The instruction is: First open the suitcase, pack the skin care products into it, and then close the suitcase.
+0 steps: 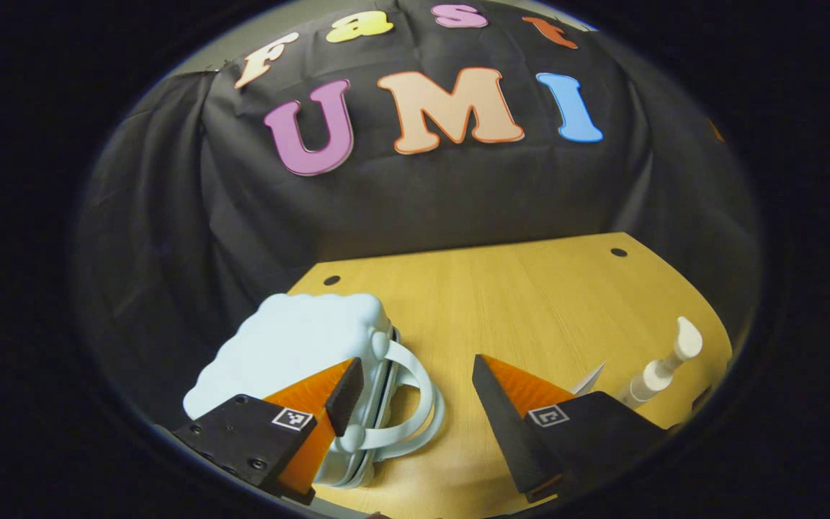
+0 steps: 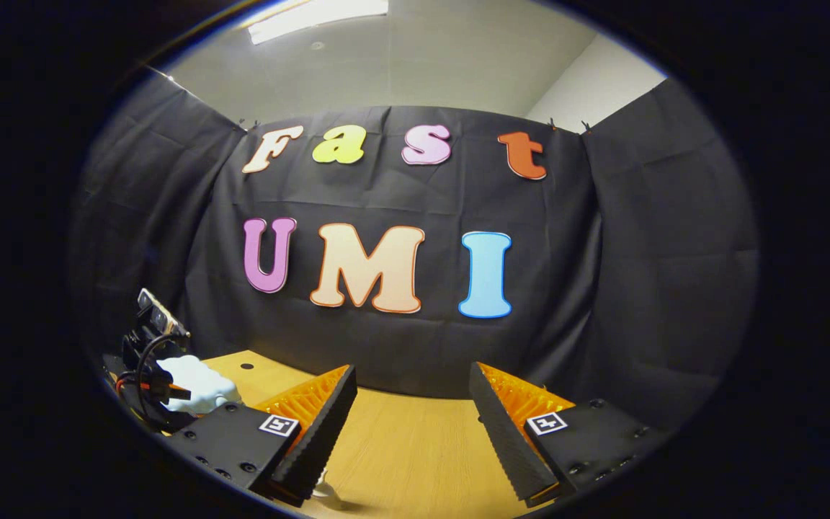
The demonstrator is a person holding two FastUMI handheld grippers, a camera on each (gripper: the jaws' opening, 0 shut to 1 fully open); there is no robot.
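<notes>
table (image 1: 516, 303) bears suitcase (image 1: 292, 346) behind left finger (image 1: 343, 396).

The left gripper view is looking forward and down over the tabletop (image 1: 501, 288) from close above, its left claw (image 1: 415, 389) at the bottom edge and the suitcase (image 1: 292, 346) just beneath it. The right gripper view is sitting low, tilting upward past its right claw (image 2: 411, 411) toward the ceiling (image 2: 429, 65). Both are facing the booth's back wall — sharing the tabletop (image 2: 400, 440) and the suitcase (image 2: 199, 386).

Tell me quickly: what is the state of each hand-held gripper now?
Left hand-held gripper: open, holding nothing.
Right hand-held gripper: open, holding nothing.
</notes>
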